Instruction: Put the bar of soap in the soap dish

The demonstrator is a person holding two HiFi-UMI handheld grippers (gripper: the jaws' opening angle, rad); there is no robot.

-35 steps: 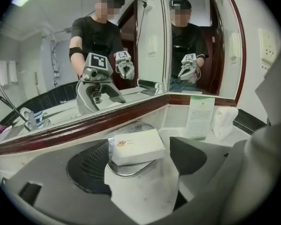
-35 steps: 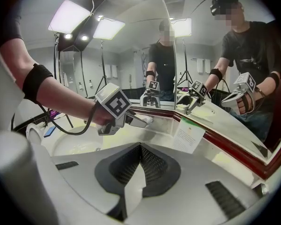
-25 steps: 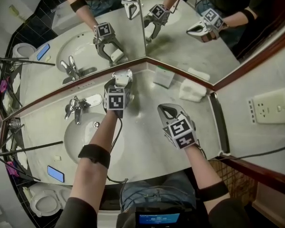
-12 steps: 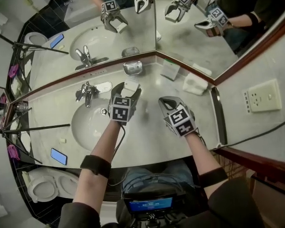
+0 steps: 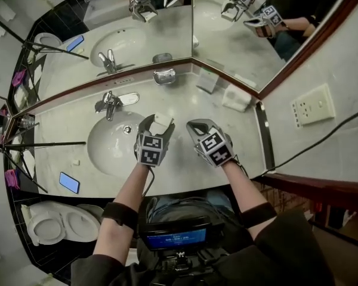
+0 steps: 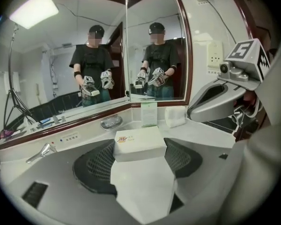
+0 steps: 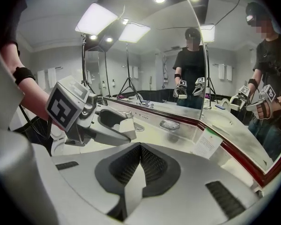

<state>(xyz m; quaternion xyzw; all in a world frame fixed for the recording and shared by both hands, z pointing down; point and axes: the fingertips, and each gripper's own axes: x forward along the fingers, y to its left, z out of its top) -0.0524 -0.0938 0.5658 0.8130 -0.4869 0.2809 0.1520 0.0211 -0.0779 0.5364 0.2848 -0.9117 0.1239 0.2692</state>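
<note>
My left gripper [image 5: 158, 124] pinches the bar of soap [image 6: 139, 143], well short of the soap dish [image 5: 165, 76].
I hold its sides so it can land flat in the dish; my right gripper [image 7: 140, 158], pressed together and empty, hangs equally short of it, clear.

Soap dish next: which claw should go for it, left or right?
Left. The left claw already grips the soap, and the dish sits ahead of it at the mirror corner. The right claw is shut and empty.
</note>
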